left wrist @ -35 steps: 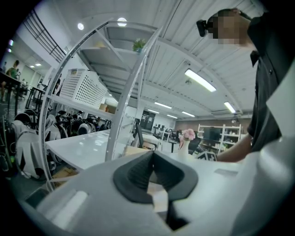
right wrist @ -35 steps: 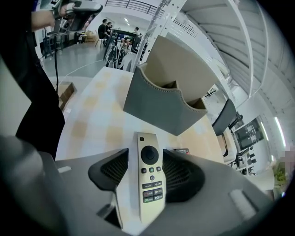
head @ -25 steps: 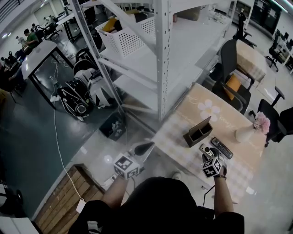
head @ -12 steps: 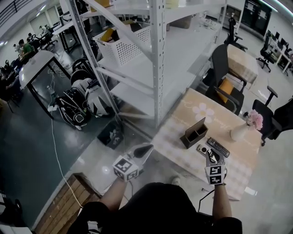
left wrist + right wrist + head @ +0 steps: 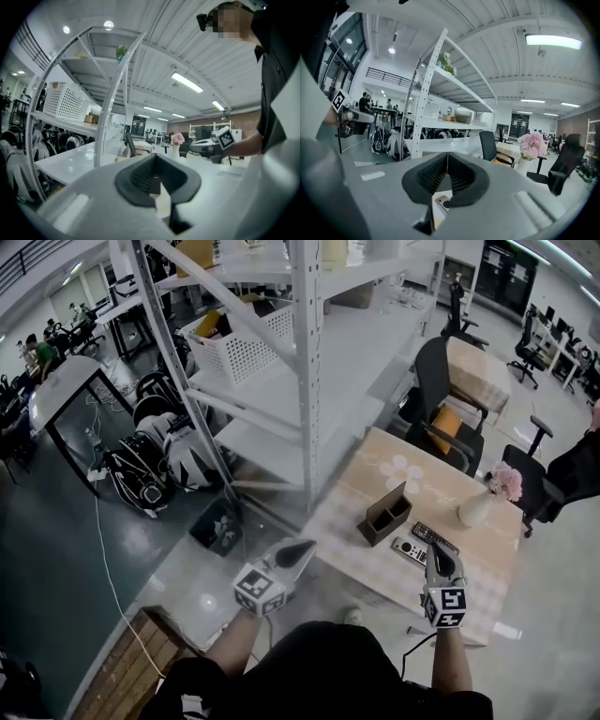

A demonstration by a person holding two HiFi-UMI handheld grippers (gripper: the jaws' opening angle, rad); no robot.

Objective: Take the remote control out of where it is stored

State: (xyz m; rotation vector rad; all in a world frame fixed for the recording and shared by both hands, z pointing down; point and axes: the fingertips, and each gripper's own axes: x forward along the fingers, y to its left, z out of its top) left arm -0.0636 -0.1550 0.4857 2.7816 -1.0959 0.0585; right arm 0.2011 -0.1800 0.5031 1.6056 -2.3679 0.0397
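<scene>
right gripper point(image 5: 442, 553) rose, jaws just closed, empty.

black top point(image 5: 319, 662), grey marker-cubed tools point(image 5: 302, 549) point(image 5: 441, 557)

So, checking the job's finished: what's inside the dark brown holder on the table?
The dark brown box-shaped holder shows no remote; its shadowed bottom is hidden. The black remote lies outside.

Rack post point(image 5: 302, 409) beside table's point(image 5: 367, 565) left corner; holder point(image 5: 387, 514), vase point(image 5: 475, 507) upright; near edge open.
</scene>
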